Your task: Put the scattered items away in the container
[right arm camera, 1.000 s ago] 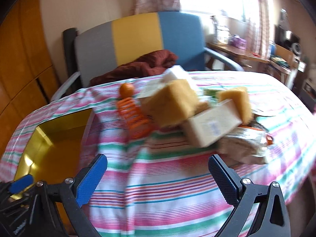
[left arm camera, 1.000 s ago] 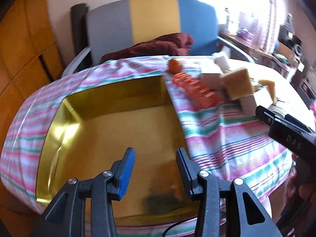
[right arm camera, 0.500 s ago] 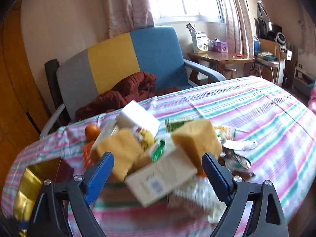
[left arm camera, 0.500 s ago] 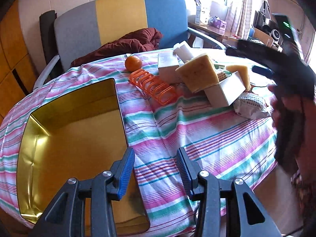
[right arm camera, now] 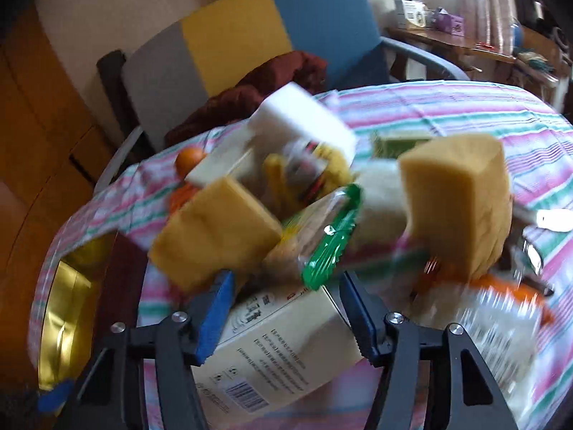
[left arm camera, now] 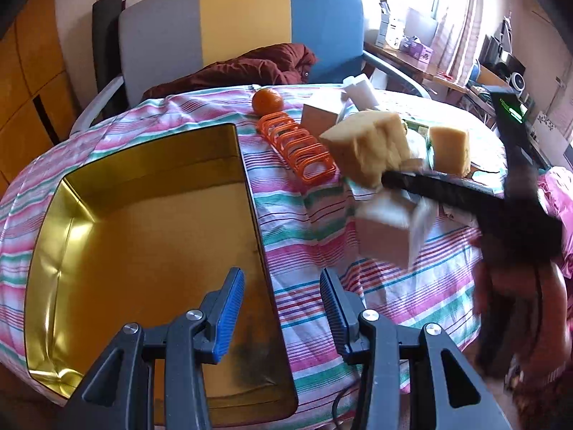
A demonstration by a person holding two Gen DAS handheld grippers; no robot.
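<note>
Though motion blur smears the right wrist view, the right claw, its jaws just closing, has a white carton between its pads; whether they press it is unclear. Nearby, the left claw stands narrow and empty over the gold tin. Beyond, yellow sponges, an orange rack and a tangerine crowd the striped worktop.
</note>
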